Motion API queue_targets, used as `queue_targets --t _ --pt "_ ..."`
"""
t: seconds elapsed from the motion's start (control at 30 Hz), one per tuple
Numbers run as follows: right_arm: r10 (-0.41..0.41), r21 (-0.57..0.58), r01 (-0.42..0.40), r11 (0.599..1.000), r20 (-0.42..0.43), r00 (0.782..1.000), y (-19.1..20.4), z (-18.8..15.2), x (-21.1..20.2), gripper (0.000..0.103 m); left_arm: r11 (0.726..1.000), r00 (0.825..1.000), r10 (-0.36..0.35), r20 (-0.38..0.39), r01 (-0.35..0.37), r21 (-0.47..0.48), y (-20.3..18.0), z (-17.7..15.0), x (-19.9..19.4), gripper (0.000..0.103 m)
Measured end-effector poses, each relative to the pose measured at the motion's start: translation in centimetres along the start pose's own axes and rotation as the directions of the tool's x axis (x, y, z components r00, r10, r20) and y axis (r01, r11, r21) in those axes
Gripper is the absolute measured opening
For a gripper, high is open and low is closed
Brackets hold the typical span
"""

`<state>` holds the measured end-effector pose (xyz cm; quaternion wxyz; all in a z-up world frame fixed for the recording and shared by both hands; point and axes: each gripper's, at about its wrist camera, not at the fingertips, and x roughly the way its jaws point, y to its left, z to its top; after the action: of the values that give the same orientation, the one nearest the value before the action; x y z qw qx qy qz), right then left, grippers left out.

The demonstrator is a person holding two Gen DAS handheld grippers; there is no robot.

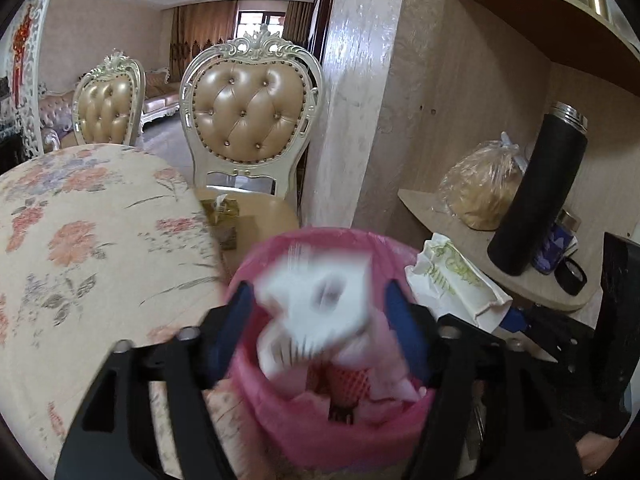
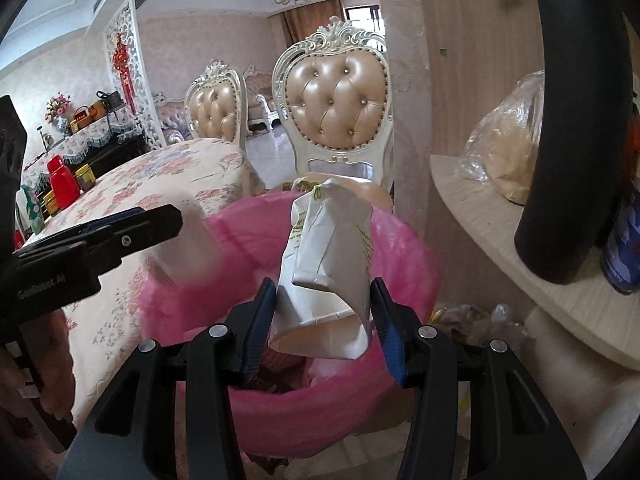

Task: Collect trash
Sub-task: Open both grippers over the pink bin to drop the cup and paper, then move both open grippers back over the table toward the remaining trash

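The pink-lined bin (image 2: 288, 412) stands between the floral-clothed bench (image 1: 80, 240) and the shelf (image 2: 500, 240), its mouth open directly beneath both grippers. The right gripper (image 2: 324, 320) pinches a white paper bag (image 2: 324, 264), whose long axis runs forward and up over the bin. The left gripper (image 1: 320, 316) has its jaws spread around a blurred white wad (image 1: 316, 300) right above the mouth, seemingly loose; contact is unclear.

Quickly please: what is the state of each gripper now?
Left gripper: open, blurred white paper falling between its fingers.
Right gripper: shut on white paper bag.
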<state>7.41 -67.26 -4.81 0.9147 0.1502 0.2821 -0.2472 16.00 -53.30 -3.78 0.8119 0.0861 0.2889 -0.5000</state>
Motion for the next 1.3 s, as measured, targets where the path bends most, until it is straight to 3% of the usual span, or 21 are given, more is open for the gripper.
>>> queue_targets --t 0.17,0.33,0.4,0.43,0.7,0.9,1.0,1.1,1.3 --pt "0.01 0.006 -0.01 1.0 0.0 1.0 0.0 0.8 1.3 0.048 0.999 0.999 0.037 0.024 -0.036 -0.021 1.7 0.2 -1.0 0.082" --pt "0.038 -0.023 -0.038 0.999 0.006 0.999 2.2 2.4 3.2 0.049 0.986 0.986 0.156 0.057 -0.152 -0.07 5.5 -0.9 -4.9 0.091" --pt "0.025 -0.026 -0.025 0.999 -0.001 1.0 3.0 3.0 3.7 0.063 0.976 0.977 0.204 0.056 -0.198 -0.09 7.1 -1.7 -6.6 0.092" --pt "0.031 -0.022 -0.03 0.999 0.009 0.999 3.5 3.3 3.6 0.064 0.971 0.973 0.222 0.056 -0.216 -0.098 7.8 -2.1 -7.4 0.092" --pt "0.138 -0.096 -0.135 0.986 0.023 0.99 10.7 3.1 1.8 0.066 0.899 0.902 0.427 0.062 -0.416 -0.132 14.6 -6.0 -15.5 0.098" --pt "0.26 -0.195 -0.257 0.946 -0.012 0.966 19.9 2.5 1.3 0.068 0.817 0.826 0.562 0.048 -0.545 -0.19 20.5 -8.6 -21.6 0.098" --pt "0.316 -0.259 -0.313 0.914 -0.032 0.948 25.1 2.0 1.2 0.069 0.754 0.771 0.636 0.032 -0.612 -0.238 24.3 -10.0 -25.0 0.098" --pt "0.378 -0.307 -0.375 0.875 -0.053 0.924 30.7 1.5 1.5 0.073 0.706 0.731 0.682 0.005 -0.657 -0.263 27.4 -10.8 -27.4 0.098" --pt "0.466 -0.341 -0.483 0.806 -0.138 0.874 40.8 0.4 3.5 0.075 0.559 0.598 0.798 -0.066 -0.778 -0.287 35.1 -12.8 -31.4 0.098"
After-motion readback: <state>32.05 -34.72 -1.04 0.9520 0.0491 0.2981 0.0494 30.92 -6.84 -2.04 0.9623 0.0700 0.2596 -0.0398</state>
